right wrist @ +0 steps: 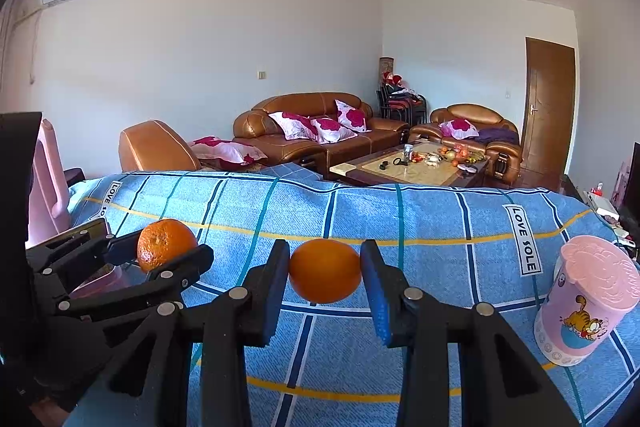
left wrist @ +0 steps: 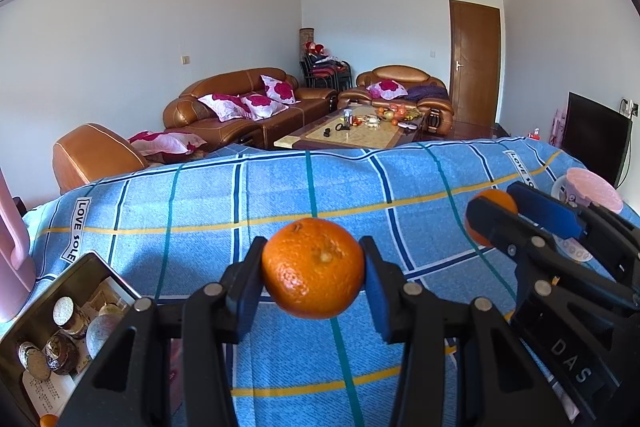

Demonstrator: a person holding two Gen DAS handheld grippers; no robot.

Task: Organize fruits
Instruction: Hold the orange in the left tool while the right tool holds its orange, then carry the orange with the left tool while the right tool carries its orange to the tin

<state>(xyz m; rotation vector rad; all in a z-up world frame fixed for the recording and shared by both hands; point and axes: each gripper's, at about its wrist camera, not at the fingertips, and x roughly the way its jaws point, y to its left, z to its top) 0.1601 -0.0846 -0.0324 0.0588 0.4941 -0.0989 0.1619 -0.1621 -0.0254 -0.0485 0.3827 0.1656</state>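
A: Oranges, two of them, one in each hand-held gripper. The left hand-held gripper (left wrist: pixel 314 267) is clamped on the rough orange (left wrist: pixel 313 267), blue pads pressed against both its sides. The right hand-held gripper (right wrist: pixel 325 277) is clamped on the smooth orange (right wrist: pixel 325 276) in the same way.

B: Where are they relative to the pink cup (right wrist: pixel 586 301)?

A: Both hang in the air above the blue checked cloth (right wrist: pixel 440 227) on the bench, left of the cup. The smooth orange is the nearer of the two; the rough one is farther left, beyond it. Neither touches the cloth.

B: So what is the step, as you judge it?

A: Carrying both fruits to wherever they belong. No bowl or tray for them shows on the cloth, so I cannot tell the target. A dark tray (left wrist: pixel 60 327) with jars sits at the far left, well apart from the cup, but I would not assume it is the goal.

B: How to do it well?

A: Keep the squeeze steady and light; the peel is soft and could bruise. Keep the two grippers apart so they do not knock together. Lower each orange until it rests before letting go, since a round fruit will likely roll on the cloth.

B: And their looks?

A: The rough orange is bright, dimpled, slightly flattened, with a pale stem scar facing the camera. The smooth one is evener, glossy, with no mark showing.
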